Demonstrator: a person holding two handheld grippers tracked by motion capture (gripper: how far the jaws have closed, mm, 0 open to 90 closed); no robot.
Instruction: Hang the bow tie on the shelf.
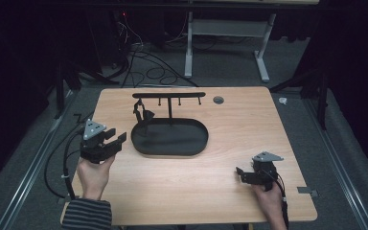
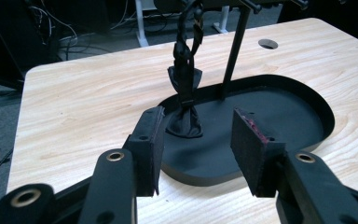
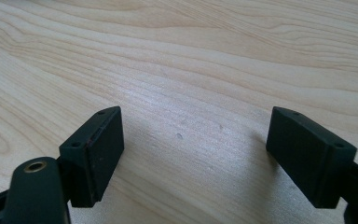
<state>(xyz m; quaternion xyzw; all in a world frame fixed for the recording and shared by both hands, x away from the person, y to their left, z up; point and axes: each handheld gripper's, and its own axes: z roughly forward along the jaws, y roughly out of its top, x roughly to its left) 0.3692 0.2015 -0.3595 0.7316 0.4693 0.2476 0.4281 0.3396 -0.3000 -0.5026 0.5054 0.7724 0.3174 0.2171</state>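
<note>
Left tool: parted, empty, just left of tray rim; strap beyond
Right tool: wide, empty, over bare desk right of tray

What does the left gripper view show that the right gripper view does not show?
The left gripper view shows the black oval tray, the stand's post rising from it, and a dark strap-like item hanging down onto the tray, seen between the open left tool. The right gripper view shows the open right tool over bare wood, with nothing between its jaws. Both share the light wooden table and two black jaws standing apart.
</note>
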